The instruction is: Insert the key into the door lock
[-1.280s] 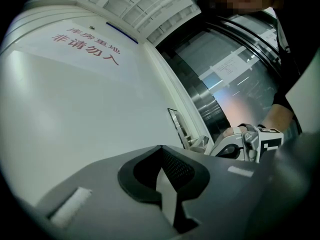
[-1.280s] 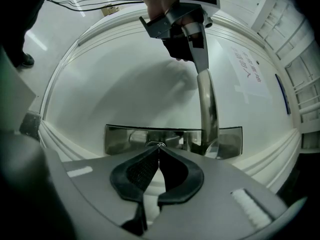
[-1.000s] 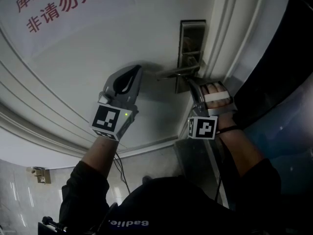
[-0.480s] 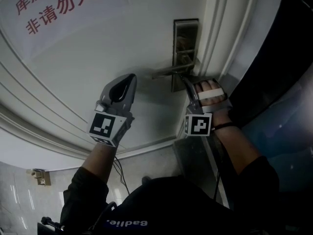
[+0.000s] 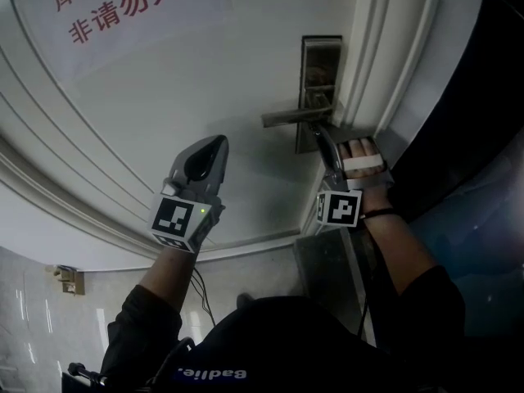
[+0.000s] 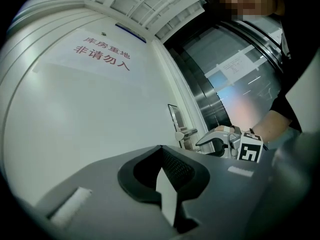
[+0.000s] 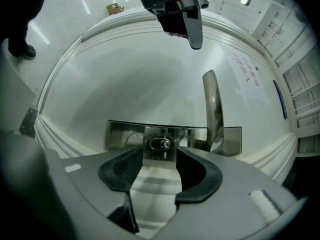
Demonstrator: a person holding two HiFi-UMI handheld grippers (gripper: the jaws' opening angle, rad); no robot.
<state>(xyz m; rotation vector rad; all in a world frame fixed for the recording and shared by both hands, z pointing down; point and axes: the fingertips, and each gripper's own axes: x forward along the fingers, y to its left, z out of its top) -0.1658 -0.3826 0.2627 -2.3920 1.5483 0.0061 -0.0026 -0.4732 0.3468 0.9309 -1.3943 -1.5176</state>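
A steel lock plate (image 5: 321, 64) with a lever handle (image 5: 291, 119) sits on the white door (image 5: 164, 97). My right gripper (image 5: 321, 131) is just under the handle, against the plate's lower part. In the right gripper view its jaws (image 7: 160, 151) are opening around the lock cylinder (image 7: 160, 143), and the pads touch nothing. A thin dark bar crosses the cylinder's slot; I cannot tell whether it is the key. My left gripper (image 5: 219, 140) hangs to the left of the handle, shut and empty, its tips meeting (image 6: 160, 148).
A paper sign (image 5: 123, 6) with red characters is stuck on the door at the upper left. The door frame and a dark glass opening (image 5: 458, 137) run down the right side. Curved mouldings (image 5: 98, 195) cross the door below the grippers.
My left gripper has drawn back from the end of the handle, down and to the left. My right gripper has stayed at the lock plate.
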